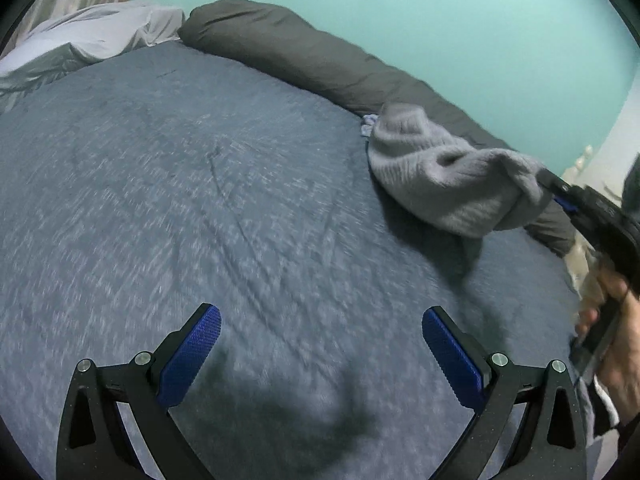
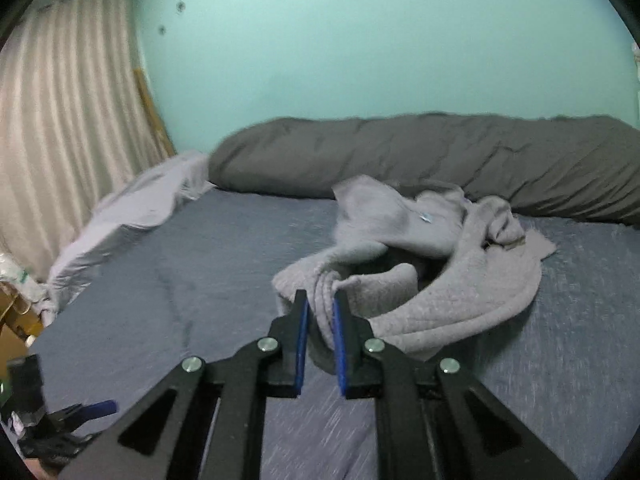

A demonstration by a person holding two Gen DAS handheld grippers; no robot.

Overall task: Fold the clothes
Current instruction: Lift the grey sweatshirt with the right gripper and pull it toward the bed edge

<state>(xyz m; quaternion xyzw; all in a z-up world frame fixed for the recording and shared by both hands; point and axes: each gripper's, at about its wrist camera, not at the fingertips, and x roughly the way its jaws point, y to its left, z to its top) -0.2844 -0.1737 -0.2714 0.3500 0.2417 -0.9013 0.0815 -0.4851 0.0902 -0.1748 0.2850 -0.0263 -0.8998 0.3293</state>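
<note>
A crumpled grey knit sweater [image 2: 432,280] lies on the blue bedspread [image 2: 180,280] near the dark bolster. My right gripper [image 2: 321,304] is shut on a bunched edge of the sweater and lifts it slightly. In the left wrist view the sweater [image 1: 448,176] hangs from the right gripper [image 1: 548,184] at the far right, held by a hand. My left gripper [image 1: 320,324] is open and empty, low over the bare bedspread [image 1: 180,200], well to the left of the sweater. It also shows in the right wrist view [image 2: 96,408] at the lower left.
A long dark grey bolster [image 2: 440,156] runs along the teal wall at the back. A pale crumpled sheet [image 2: 132,216] lies at the bed's left edge, by beige curtains [image 2: 68,120]. Cardboard boxes [image 2: 16,320] stand at the far left.
</note>
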